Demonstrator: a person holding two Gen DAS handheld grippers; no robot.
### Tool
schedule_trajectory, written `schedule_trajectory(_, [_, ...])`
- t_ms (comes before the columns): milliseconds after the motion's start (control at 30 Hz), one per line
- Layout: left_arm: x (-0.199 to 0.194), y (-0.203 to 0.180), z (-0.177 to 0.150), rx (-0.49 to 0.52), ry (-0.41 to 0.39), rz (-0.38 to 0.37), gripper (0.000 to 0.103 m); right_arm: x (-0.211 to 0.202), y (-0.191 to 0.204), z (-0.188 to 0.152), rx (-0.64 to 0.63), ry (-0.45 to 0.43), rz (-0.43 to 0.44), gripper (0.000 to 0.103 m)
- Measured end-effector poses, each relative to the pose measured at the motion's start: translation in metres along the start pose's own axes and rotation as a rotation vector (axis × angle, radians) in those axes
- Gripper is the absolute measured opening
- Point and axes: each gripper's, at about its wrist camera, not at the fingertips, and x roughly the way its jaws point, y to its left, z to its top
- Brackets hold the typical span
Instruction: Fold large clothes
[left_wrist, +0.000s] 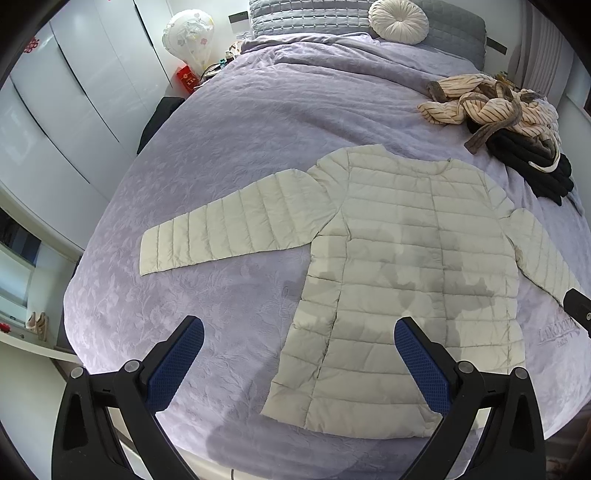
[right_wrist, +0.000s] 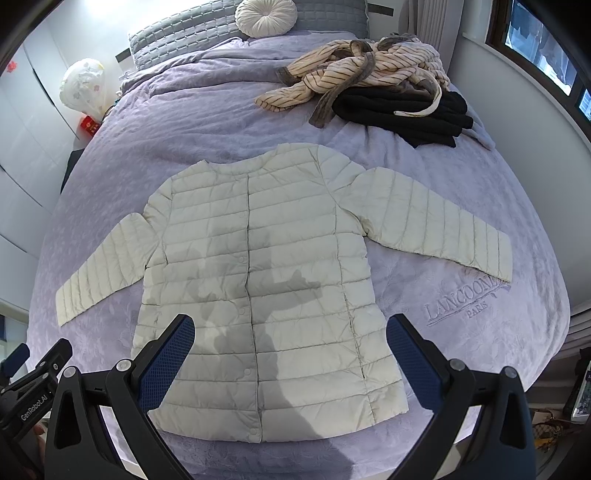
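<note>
**Quilted jacket lay flat on the bed, both grippers wide open above it**

The left gripper (left_wrist: 299, 343) and the right gripper (right_wrist: 290, 339) each hung with their blue-padded fingers (left_wrist: 177, 365) spread wide, holding nothing and touching nothing. Their handles and the person's hands fell outside both pictures; only a dark shadow crossed the jacket's front.

The cream quilted jacket (right_wrist: 258, 280) lay face up on the lilac bedspread (left_wrist: 229, 122), collar toward the headboard, hem near the foot edge, its snap placket closed down the middle. In the left wrist view the jacket's far sleeve (left_wrist: 543, 254) ran off toward the frame's edge, its cuff hidden behind a black part of the other gripper. The right wrist view showed that sleeve whole, bent downward beside stitched lettering (right_wrist: 461, 299) on the bedspread, which the left view showed only in part. The other sleeve (left_wrist: 229, 229) stretched straight out to the side in the left wrist view, and appeared shortened at the edge in the right one.

Near the head of the bed, well apart from the jacket, a striped garment (right_wrist: 354, 70) lay crumpled partly over a black garment (right_wrist: 402, 110). A round pleated cushion (right_wrist: 266, 16) rested against a grey quilted pillow (right_wrist: 192, 33). White wardrobe doors (left_wrist: 74, 96) stood on one side; a window (right_wrist: 543, 55) showed only in the right wrist view.
</note>
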Motion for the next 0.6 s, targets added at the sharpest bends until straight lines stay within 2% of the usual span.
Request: schedule_trajectory(600, [0.0018,0.0024,-0.0005,-0.002,0.003,0.001,0.103,0.0004,0.001,0.0006,0.0,0.002,0.002,0.103])
